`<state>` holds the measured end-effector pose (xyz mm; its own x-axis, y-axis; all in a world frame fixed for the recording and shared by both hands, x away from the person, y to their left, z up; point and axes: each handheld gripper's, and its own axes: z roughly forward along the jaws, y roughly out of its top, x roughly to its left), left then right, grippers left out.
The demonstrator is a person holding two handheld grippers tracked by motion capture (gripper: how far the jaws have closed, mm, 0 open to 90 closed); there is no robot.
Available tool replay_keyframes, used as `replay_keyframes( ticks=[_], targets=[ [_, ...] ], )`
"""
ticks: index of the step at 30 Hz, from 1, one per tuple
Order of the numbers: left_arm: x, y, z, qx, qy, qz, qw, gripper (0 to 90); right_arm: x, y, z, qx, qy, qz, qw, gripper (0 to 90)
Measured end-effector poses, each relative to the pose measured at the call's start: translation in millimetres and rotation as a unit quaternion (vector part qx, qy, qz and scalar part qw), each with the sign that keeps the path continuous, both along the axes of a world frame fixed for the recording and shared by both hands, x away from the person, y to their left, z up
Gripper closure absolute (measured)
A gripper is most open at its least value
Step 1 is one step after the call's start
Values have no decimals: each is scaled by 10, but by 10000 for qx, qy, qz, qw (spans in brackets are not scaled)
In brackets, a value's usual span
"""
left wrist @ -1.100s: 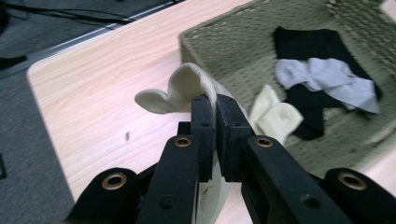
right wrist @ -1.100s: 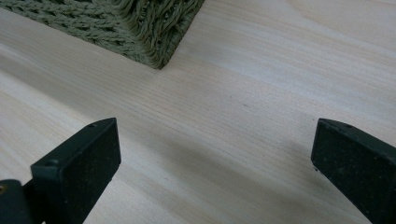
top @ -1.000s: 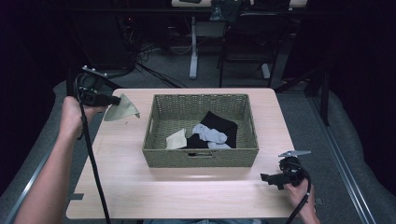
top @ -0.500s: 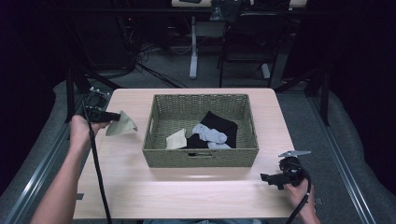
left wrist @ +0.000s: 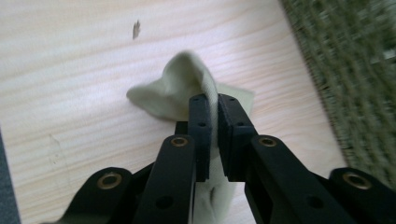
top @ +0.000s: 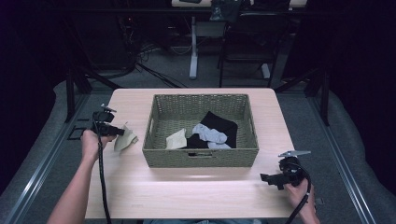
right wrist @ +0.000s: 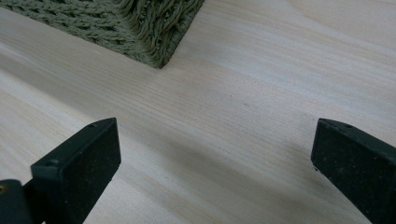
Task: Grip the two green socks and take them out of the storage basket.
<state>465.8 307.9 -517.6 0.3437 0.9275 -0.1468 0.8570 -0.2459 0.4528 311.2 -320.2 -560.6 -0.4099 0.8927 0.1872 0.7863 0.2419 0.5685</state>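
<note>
Tool (left wrist: 211,135) at the left is clamped on a soft, light, pale green cloth (left wrist: 180,91), best pinched at a fold.

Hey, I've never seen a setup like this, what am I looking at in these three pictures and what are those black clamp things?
A person sits at a wooden table with a hand-held two-jaw gripper in each hand. The high view comes from a camera above the table; the other two come from cameras riding on the grippers, looking along their black jaws. A woven basket in the middle holds a pale sock, a grey one and black ones. The left gripper is pinched shut on a pale green sock whose end rests on the table beside the basket. The right gripper is open and holds nothing, low over bare wood near a basket corner.
</note>
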Motion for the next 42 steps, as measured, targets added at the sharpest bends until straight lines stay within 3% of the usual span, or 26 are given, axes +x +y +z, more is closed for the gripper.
replay_keyframes(
  ticks=[4, 5, 6, 7, 11, 15, 24, 31, 36, 42],
  targets=[
    [10, 46, -119, -89, 132, 77, 9998, 772, -2, -3, 3, -16, 0, -9, 10000, 8],
    [10, 70, -134, -141, 174, 91, 9997, 730, -2, -3, 3, -17, 0, -9, 10000, 8],
    [3, 84, -128, -174, 196, 119, 9996, 581, -5, -4, 5, -7, -2, -6, 10000, 8],
    [-6, 91, -122, -190, 155, 137, 9996, 581, -5, -4, 5, -7, -2, -6, 10000, 8],
    [-89, 96, 36, -191, -65, 162, 9997, 312, -9, -6, 5, 9, -21, -30, 10000, 8],
    [-156, 52, 305, -212, -385, 137, 9989, 170, -10, -5, 7, -2, -12, -19, 10000, 8],
    [-191, -236, 918, -180, -971, -154, 9950, 110, -14, -11, 13, 17, -35, -44, 10000, 8],
    [-148, -548, 1229, -172, -1205, -445, 9916, 68, -15, -17, 17, 29, -33, -50, 10000, 8],
    [-101, -824, 1339, -128, -1310, -694, 9889, 54, -10, -16, 15, 43, -42, -23, 10000, 8],
    [-23, -1173, 1346, -106, -1324, -979, 9863, 52, -36, -42, 8, 80, -46, -49, 9999, 8]
  ],
)
